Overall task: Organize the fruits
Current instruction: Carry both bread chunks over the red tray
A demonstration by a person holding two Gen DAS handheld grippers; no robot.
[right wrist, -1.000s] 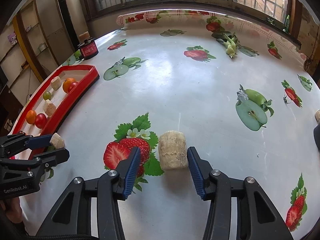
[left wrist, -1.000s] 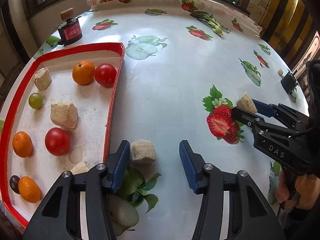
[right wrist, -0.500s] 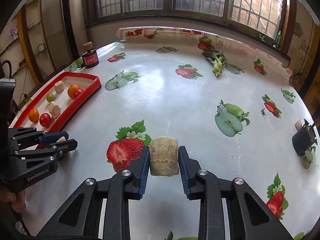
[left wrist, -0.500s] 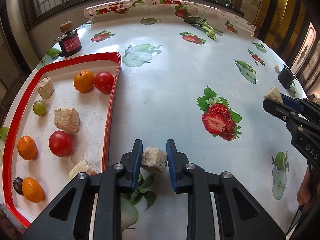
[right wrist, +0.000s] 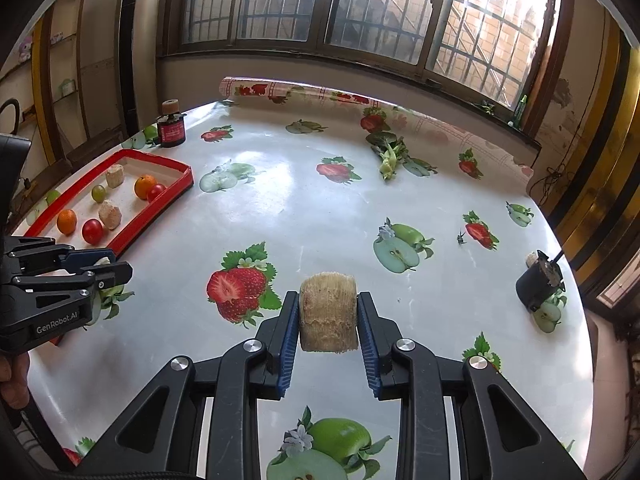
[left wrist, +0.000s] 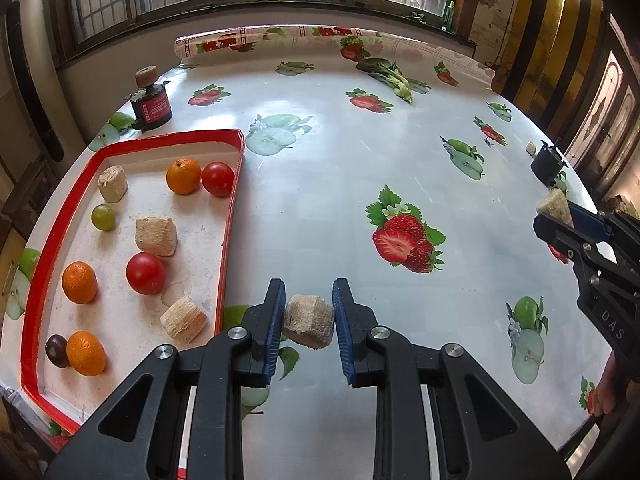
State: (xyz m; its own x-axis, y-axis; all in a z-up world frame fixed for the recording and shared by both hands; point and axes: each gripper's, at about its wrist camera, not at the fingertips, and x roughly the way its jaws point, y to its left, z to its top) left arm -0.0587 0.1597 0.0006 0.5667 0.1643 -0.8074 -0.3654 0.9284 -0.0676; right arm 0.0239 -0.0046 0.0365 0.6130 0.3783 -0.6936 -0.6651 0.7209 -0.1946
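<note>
Left gripper [left wrist: 308, 322] is clamped on a tan fibrous chunk [left wrist: 307, 322] held over the table [left wrist: 328, 184] just off the red tray's [left wrist: 234, 196] right rim, and right gripper [right wrist: 328, 324] is pinching a tan cylinder chunk [right wrist: 328, 312] by its flat ends, out at 3 o'clock of the left one. Both pieces look light, dry, stiff and crumbly, not slippery, so grip the flat faces gently. Tray at 9 o'clock holds three oranges [left wrist: 183, 176], two tomatoes [left wrist: 145, 273], a green grape [left wrist: 103, 217], a dark grape [left wrist: 57, 351] and three tan chunks [left wrist: 156, 236].
</note>
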